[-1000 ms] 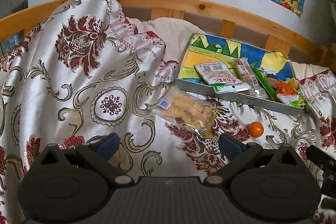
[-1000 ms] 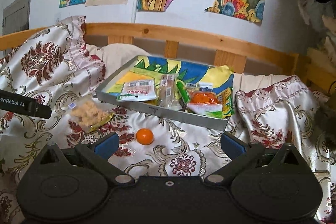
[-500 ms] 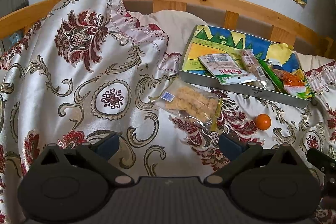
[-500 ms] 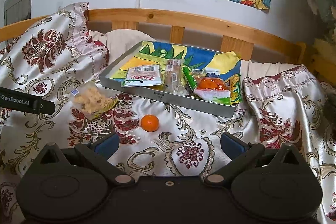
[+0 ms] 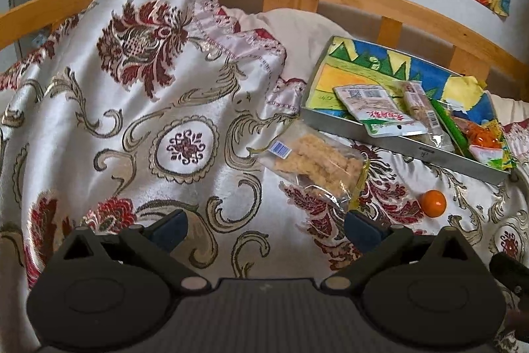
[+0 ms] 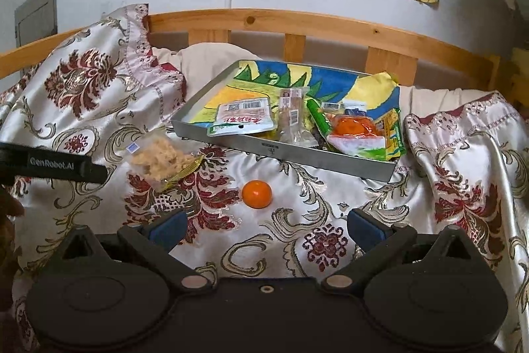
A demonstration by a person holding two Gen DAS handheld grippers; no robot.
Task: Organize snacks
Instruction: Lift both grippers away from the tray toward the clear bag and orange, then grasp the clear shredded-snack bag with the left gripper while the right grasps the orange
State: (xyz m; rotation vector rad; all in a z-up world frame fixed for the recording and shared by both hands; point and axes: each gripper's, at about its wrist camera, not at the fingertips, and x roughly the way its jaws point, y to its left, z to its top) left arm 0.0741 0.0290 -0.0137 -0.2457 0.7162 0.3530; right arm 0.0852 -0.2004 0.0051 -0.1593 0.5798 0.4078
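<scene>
Both grippers, left [image 5: 263, 229] and right [image 6: 264, 225], jaws apart and empty; orange [image 6: 257, 194] mid-frame before tray [image 6: 297, 156], so I'd centre right jaws on it, closing gently.

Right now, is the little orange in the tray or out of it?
Out. The orange sits on the blanket, in front of the tray, not touching it.
</scene>
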